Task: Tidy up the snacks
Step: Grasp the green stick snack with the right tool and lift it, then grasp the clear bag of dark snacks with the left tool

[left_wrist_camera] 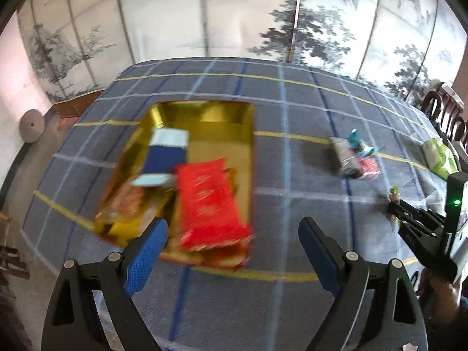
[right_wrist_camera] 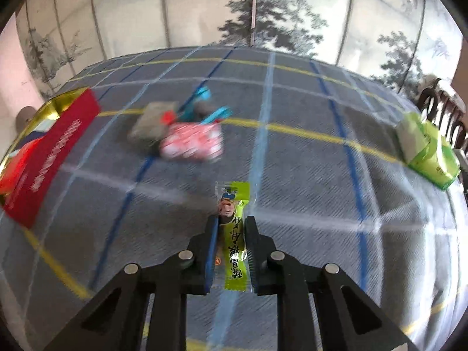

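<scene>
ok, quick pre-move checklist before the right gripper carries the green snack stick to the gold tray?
1. Right gripper shut on slim green snack stick packet: ok.
2. Packet held lengthwise, tip poking past fingers: ok.
3. Left gripper open, holding nothing: ok.
4. Rectangular gold metal tray has bare floor at its far end: ok.
5. Red flat packet lies inside the rim: cannot tell, blurred.
6. Loose wrapped snacks remain on checked tablecloth: not ok.

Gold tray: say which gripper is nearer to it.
Left. The left gripper hovers open at the gold tray's near edge; the right gripper, shut on a green snack stick, is off to its right.
</scene>
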Motion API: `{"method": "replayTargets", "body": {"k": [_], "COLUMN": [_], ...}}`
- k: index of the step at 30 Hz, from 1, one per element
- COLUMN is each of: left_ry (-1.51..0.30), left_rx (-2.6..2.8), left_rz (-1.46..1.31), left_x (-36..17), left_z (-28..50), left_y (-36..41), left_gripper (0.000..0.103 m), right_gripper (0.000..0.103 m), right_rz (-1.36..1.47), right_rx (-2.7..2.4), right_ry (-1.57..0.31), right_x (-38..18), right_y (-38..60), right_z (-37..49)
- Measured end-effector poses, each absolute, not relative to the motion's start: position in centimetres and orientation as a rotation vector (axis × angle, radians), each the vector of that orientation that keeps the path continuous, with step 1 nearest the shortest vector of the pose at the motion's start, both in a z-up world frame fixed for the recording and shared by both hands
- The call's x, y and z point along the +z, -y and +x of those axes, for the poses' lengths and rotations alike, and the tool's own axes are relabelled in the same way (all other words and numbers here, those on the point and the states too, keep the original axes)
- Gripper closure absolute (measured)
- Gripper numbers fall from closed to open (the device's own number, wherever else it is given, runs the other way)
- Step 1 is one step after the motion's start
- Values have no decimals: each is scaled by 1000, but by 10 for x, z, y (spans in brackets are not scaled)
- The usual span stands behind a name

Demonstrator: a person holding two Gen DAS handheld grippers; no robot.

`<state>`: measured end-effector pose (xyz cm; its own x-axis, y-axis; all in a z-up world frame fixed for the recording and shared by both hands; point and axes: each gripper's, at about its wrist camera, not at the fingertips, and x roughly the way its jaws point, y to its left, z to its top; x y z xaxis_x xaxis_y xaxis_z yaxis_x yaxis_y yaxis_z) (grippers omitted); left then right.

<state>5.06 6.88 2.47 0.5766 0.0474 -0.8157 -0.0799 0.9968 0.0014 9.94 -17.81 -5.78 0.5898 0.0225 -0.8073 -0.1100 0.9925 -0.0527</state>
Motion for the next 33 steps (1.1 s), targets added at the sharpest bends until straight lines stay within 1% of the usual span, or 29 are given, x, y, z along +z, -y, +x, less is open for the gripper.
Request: {"method": "replayTargets", "body": {"k": [6, 13, 20, 24, 25, 27, 28, 29, 31, 33], "left_ry": [-965, -1002, -1020, -1023, -1029, -1042, -1050, -1057, -1080, -1091], "left_rx": [34, -5, -62, -89, -91, -92, -95, -97, -94, -102], "left_rz": [-39, -26, -55, -75, -75, -75, -75, -79, -78, -75], "left_x": [18, 6, -3, -8, -10, -14, -16, -18, -24, -28], "left_z": [92, 127, 155, 172, 176, 184, 188, 191, 198, 202], "left_y": [-32, 1, 28, 41, 44, 48, 50, 52, 56, 61], "left_gripper": [14, 14, 14, 16, 18, 24, 32, 34, 37, 37], "right_gripper": [85, 85, 85, 84, 84, 84, 84, 84, 84, 84], "right_rz": [-152, -115, -104, -87, -83, -79, -79, -80, -79, -78], "right_rx": [39, 17, 22, 30, 32, 34, 34, 34, 34, 35], "right_ry": [-874, -880, -880, -882, -882, -882, -882, -882, -883, -883], "right_x": [-62, -63, -63, -63, -63, -63, -63, -63, -63, -63], "right_y": [201, 227, 229, 231, 232, 233, 233, 233, 234, 234], "right_z": [132, 157, 159, 156, 156, 156, 156, 156, 156, 156]}}
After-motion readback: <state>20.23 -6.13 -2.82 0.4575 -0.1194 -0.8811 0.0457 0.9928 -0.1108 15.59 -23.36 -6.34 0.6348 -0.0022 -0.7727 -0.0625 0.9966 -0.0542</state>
